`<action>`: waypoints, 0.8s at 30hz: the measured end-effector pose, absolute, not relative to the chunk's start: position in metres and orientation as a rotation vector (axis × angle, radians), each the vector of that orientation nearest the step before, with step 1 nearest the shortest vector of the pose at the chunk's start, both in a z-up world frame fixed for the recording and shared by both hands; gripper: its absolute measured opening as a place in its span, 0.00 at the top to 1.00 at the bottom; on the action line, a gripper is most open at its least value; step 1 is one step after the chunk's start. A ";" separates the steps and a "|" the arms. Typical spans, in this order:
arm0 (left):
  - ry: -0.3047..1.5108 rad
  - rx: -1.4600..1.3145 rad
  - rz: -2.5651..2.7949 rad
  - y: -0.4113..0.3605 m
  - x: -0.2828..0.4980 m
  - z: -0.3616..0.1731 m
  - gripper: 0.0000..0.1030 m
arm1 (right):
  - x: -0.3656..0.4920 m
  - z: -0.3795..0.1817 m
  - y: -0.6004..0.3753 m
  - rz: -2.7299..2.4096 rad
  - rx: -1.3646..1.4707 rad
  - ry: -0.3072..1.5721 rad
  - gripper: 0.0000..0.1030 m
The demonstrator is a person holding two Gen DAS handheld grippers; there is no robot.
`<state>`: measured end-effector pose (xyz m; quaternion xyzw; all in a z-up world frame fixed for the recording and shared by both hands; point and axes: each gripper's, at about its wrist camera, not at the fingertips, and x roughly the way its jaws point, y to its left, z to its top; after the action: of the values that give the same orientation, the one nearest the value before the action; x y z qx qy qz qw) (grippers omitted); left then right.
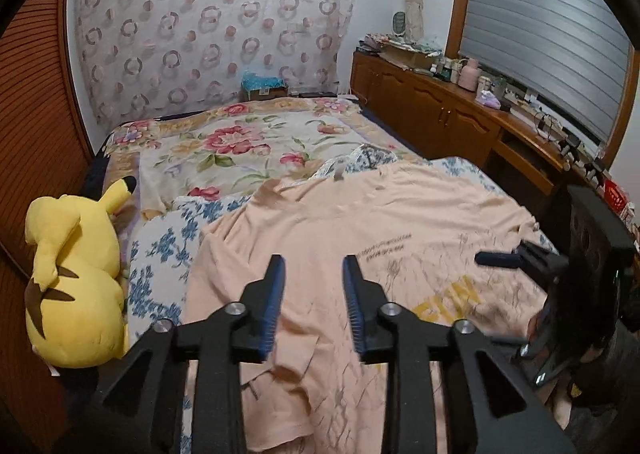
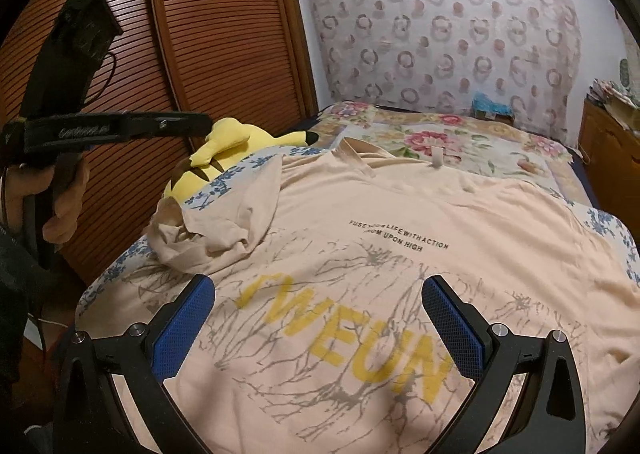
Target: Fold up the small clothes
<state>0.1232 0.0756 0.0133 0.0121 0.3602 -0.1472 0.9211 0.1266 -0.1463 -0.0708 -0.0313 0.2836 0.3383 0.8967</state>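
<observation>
My left claw [image 1: 314,266] hangs released over the peach T-shirt [image 1: 360,222], its blue pads [image 1: 276,294] parted with bare cloth showing between them. My right claw [image 2: 318,294] is likewise released, pads [image 2: 188,326] spread wide above the yellow lettering [image 2: 360,350] printed on the shirt [image 2: 400,214].

The shirt lies spread on the bed [image 1: 256,142], filling the lower middle of both views. In the right wrist view its neckline [image 2: 360,158] points toward the upper centre, and one sleeve [image 2: 224,214] is bunched and folded inward at centre left. That crumpled sleeve hides how its hem lies. The shirt's lower hem runs out of the frame at the bottom of both views, so I cannot see where it ends.

Open bed shows beyond the collar: the floral bedspread [image 2: 460,146] stretches to the patterned curtain [image 2: 440,26] at the top. A blue-flowered sheet [image 1: 160,254] edges the shirt at left. The yellow plush toy [image 1: 72,282] sits at the lower left of the left wrist view, just beside that sheet, near the slatted wardrobe door [image 2: 224,14]. At right a wooden cabinet [image 1: 432,110] borders the bed, its top cluttered with small items too small to make out.

In the left wrist view my right claw [image 1: 500,258] enters from the right edge, blurred.
</observation>
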 end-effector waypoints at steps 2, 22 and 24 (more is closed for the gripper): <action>0.740 0.032 -0.282 0.080 0.117 0.009 0.61 | 0.128 -0.068 -0.145 0.706 -0.059 0.588 0.02; 0.765 -0.084 -0.005 0.171 0.037 -0.064 0.33 | 0.151 -0.053 -0.081 0.877 -0.229 0.619 0.37; 0.757 -0.097 0.004 0.175 0.030 -0.066 0.33 | 0.159 -0.056 -0.068 0.900 -0.237 0.641 0.43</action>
<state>0.0304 0.1747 -0.0657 -0.0472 0.3692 0.0021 0.9282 0.1587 -0.0685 -0.0558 -0.1125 0.3036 0.4267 0.8445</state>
